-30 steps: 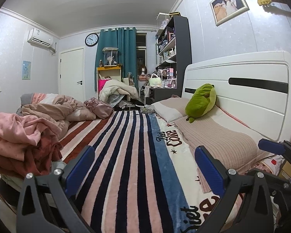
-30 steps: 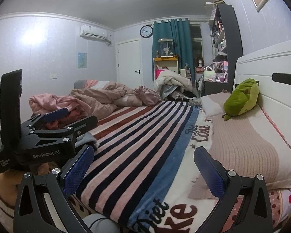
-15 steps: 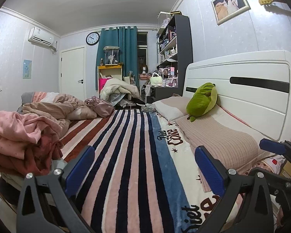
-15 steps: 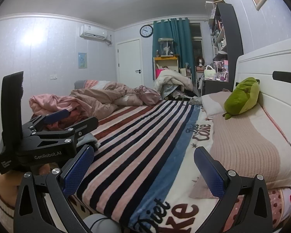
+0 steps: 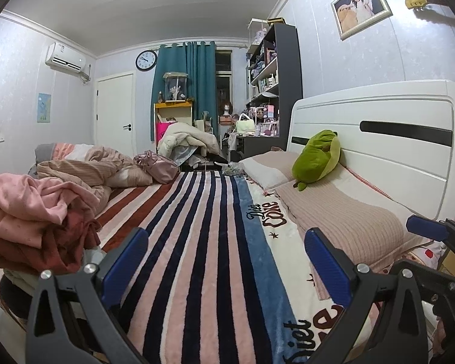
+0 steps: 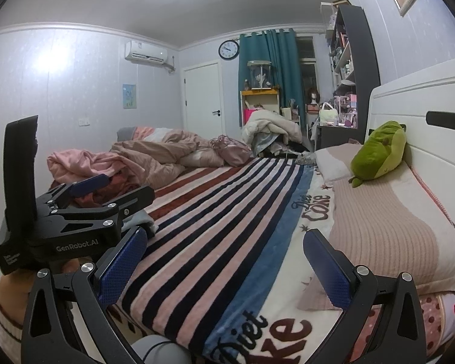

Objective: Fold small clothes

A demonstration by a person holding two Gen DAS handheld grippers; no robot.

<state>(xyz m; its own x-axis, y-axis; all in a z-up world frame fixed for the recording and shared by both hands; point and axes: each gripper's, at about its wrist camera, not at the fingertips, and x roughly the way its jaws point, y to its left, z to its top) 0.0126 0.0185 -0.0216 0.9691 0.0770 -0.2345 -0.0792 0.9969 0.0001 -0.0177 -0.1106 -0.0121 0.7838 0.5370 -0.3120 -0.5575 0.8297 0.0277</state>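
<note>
A heap of pink and dark red clothes (image 5: pixel 33 212) lies on the left side of the bed; it also shows in the right wrist view (image 6: pixel 85 166). My left gripper (image 5: pixel 226 261) is open and empty, held above the striped blanket (image 5: pixel 197 242) to the right of the heap. My right gripper (image 6: pixel 224 261) is open and empty, above the near end of the blanket (image 6: pixel 227 227). The left gripper's body shows in the right wrist view (image 6: pixel 75 221), in front of the heap. The right gripper's tips show at the right edge of the left wrist view (image 5: pixel 433 233).
Two pillows (image 5: pixel 342 212) and a green plush toy (image 5: pixel 318 157) lie along the white headboard (image 5: pixel 379 139) on the right. A rumpled beige duvet (image 5: pixel 91 166) and a pink bag (image 5: pixel 157 166) lie at the far left. Shelves and a desk stand beyond the bed.
Both views have shifted only slightly. Both grippers stay open and empty, and nothing on the bed has moved.
</note>
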